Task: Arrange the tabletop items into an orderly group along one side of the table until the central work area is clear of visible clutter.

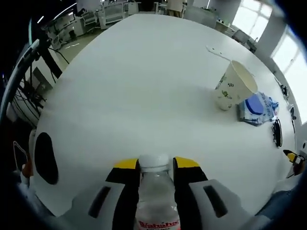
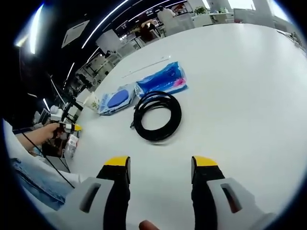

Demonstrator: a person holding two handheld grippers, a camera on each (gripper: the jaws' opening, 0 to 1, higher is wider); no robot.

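Water bottle [image 1: 154, 201]: pinched between jaws of left tool [image 1: 156, 165], cap forward, long axis along tool. Paper cup [image 1: 233, 85], blue packet [image 1: 258, 109]: ahead-right on white counter [image 1: 144, 81], touching or nearly. Right tool [image 2: 160, 165]: jaws spread, empty; black cable coil [image 2: 157, 115] straight ahead, near; blue bag [image 2: 162, 77] beyond.

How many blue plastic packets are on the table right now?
2. In the right gripper view, a larger blue packet with pink print lies beyond the black cable coil; a smaller blue-and-white packet lies to its left, beside the paper cup. Others may lie out of view.
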